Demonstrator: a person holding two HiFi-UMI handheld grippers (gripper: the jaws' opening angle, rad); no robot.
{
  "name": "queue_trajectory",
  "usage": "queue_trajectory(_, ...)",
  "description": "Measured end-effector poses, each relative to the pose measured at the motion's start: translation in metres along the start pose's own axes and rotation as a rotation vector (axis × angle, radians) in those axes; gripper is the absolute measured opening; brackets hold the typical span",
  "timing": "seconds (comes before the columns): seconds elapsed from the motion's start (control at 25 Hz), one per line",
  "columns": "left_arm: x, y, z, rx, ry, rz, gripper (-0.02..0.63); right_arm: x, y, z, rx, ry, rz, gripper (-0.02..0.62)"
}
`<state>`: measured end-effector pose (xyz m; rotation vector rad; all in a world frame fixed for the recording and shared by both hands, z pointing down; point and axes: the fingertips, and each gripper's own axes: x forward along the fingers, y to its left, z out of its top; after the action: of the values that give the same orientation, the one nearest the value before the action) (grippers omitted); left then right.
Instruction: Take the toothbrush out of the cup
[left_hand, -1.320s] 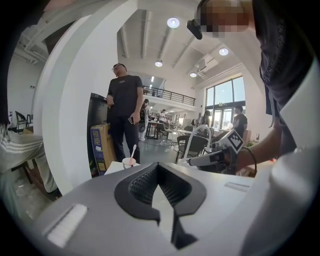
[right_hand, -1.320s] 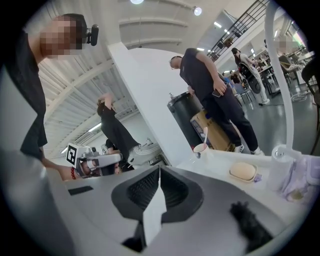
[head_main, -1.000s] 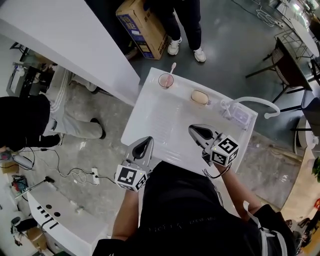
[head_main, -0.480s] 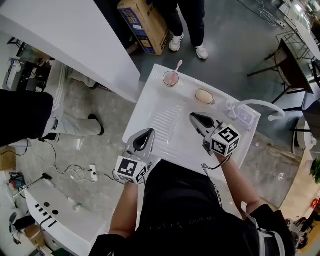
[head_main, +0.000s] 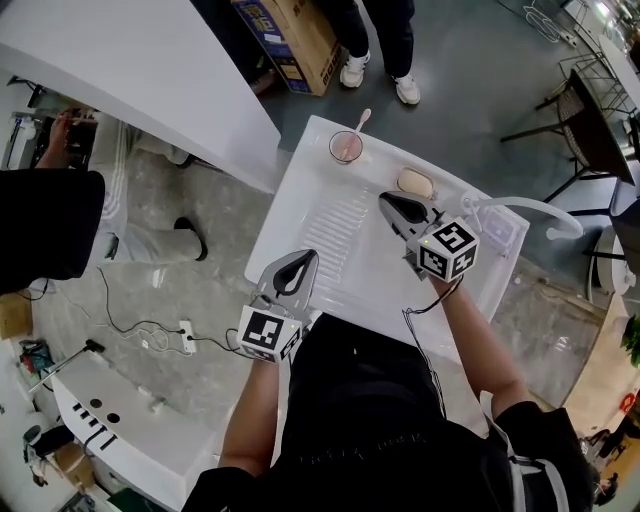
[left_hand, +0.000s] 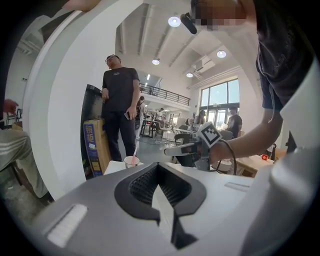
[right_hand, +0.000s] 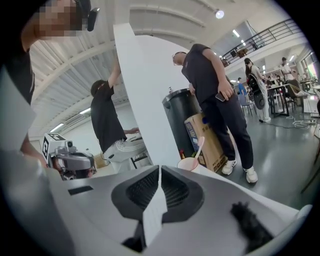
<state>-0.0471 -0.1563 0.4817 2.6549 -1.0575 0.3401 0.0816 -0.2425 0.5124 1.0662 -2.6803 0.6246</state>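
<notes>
- Surface (head_main: 300, 215): white top with a ribbed strip running toward the far edge. A big white slab (head_main: 130, 70) runs close along its left corner, and there is floor beyond the far edge.
- Cup (head_main: 346, 148): at the far-left corner of the surface, right by the edge. The ribbed strip is the open lane between it and both claws.
- Toothbrush (head_main: 361, 120): in the cup, head end up. The long axis is near upright and leans away from the person, out past the far edge. It leans right in the right gripper view (right_hand: 199, 146).
- Soap (head_main: 415, 182): on the far edge, right of the cup and apart from it.
- Count: 1 cup, 1 toothbrush, 1 soap, 2 claws.
- Left claw (head_main: 304, 258): at the near-left edge of the surface, well apart from the cup. Jaws are together with nothing between them (left_hand: 159, 166).
- Right claw (head_main: 385, 199): over mid-surface, just near-side of the soap and closer to the cup than the left one. Jaws are closed and empty (right_hand: 159, 170).
- Cardboard box (head_main: 290, 40): on the floor past the far edge, beside a standing person (head_main: 385, 40).
</notes>
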Motion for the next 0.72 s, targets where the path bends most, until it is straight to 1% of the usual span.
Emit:
queue_trajectory(0.24, 0.004, 0.008, -0.007, -0.032, 0.007, 0.007, 0.006, 0.02, -0.022, 0.0, 0.006, 0.009, -0.018, 0.015)
queue_trajectory(0.4, 0.008, 0.011, -0.011, -0.037, 0.018, 0.007, 0.006, 0.035, -0.033, 0.0, 0.014, 0.014, -0.018, 0.015)
queue_trajectory(0.72, 0.027, 0.013, -0.016, -0.051, 0.029, -0.025, 0.006, 0.066, -0.054, 0.001, 0.004, 0.033, -0.031, 0.015)
